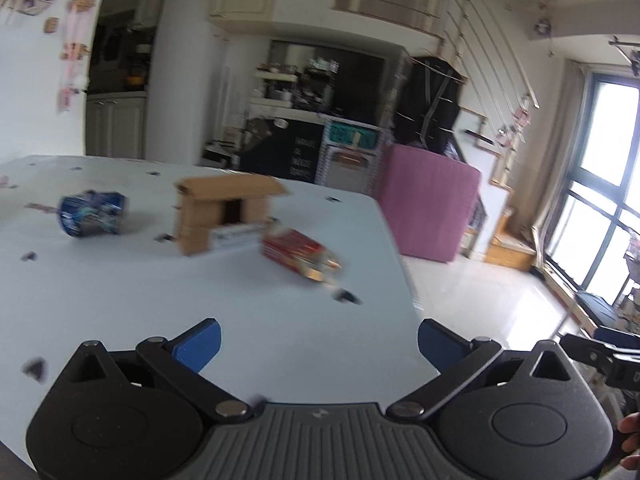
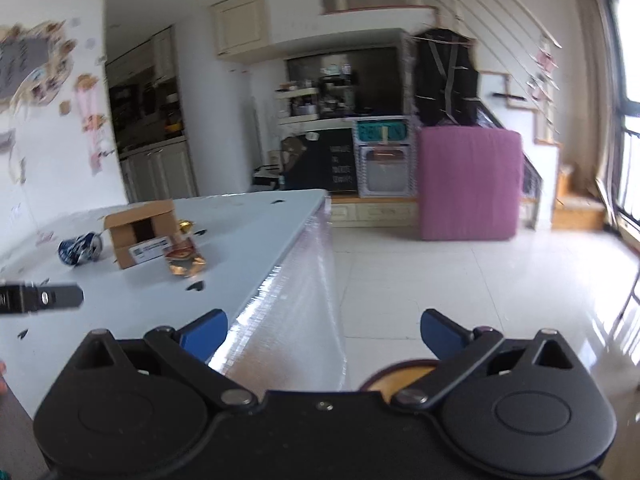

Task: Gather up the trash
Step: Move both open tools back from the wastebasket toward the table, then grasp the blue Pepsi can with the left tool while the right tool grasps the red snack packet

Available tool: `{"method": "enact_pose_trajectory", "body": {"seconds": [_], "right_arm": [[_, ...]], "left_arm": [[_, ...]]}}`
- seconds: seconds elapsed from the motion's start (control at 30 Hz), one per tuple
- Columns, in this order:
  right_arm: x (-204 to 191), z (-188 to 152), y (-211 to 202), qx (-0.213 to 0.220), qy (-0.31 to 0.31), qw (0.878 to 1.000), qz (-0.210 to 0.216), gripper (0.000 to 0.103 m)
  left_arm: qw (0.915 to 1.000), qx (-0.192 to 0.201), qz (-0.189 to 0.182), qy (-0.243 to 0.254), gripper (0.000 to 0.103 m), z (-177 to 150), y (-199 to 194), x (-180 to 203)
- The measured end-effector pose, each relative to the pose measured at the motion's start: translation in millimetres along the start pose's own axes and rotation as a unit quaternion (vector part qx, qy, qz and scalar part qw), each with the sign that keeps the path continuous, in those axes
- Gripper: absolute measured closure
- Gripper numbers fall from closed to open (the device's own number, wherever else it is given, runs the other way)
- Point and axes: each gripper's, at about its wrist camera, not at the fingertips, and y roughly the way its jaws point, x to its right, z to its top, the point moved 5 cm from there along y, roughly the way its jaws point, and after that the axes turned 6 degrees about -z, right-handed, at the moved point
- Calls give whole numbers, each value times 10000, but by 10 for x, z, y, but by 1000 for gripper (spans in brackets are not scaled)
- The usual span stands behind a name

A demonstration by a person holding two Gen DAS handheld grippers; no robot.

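On the white table (image 1: 120, 300) lie three pieces of trash: a crushed blue can (image 1: 93, 213) at the left, a brown cardboard box (image 1: 224, 212) in the middle, and a red and gold wrapper (image 1: 300, 254) to its right. My left gripper (image 1: 319, 344) hovers open over the table's near part, well short of them. In the right wrist view the same blue can (image 2: 80, 249), box (image 2: 142, 232) and wrapper (image 2: 184, 258) lie far left. My right gripper (image 2: 323, 332) is open and empty, out past the table's right edge.
The table's edge (image 2: 296, 264) is wrapped in clear film and drops to a glossy tiled floor (image 2: 460, 280). A pink-covered block (image 2: 468, 184) stands farther back. A round brown-rimmed object (image 2: 400, 376) sits low under my right gripper. Dark marker patches dot the tabletop.
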Motion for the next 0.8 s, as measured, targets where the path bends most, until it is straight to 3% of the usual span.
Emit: {"method": "enact_pose_trajectory", "body": {"seconds": [0.23, 0.47, 0.63, 0.8], "right_arm": [[-608, 182, 326, -31, -311, 9988, 372, 0], [-1174, 387, 773, -184, -452, 9963, 702, 0], [-1535, 391, 934, -265, -537, 9943, 884, 0], [-1799, 293, 972, -286, -671, 9929, 944, 2]], "left_arm": [[9992, 126, 349, -120, 0, 228, -23, -727], [9988, 91, 430, -227, 0, 371, 7, -1225], [9990, 45, 445, -50, 0, 504, 119, -1489], [9988, 123, 465, 40, 0, 861, 405, -1803]]}}
